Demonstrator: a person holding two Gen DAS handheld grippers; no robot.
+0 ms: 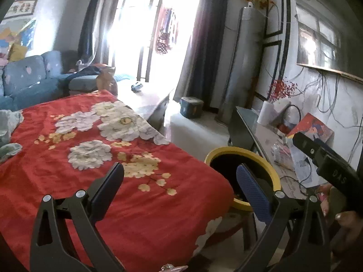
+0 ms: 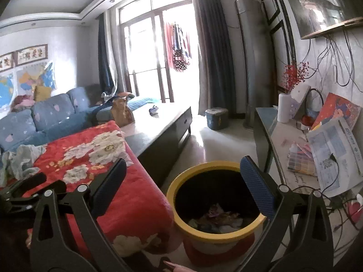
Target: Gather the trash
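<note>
Both my tongs, left (image 1: 180,174) and right (image 2: 182,170), are apart and hold nothing. The trash (image 2: 217,218) in the bin (image 2: 179,181) looks light and crumpled; I would pinch it at a fold.

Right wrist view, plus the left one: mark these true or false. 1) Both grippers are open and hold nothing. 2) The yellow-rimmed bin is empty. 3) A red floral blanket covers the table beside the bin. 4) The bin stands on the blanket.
1) True: the left gripper and right gripper are open, with nothing between their fingers.
2) False: the round yellow-rimmed trash bin already holds crumpled wrappers and paper.
3) True: the red blanket with white flowers lies over it.
4) False: the bin stands on the floor beside the blanket.
</note>
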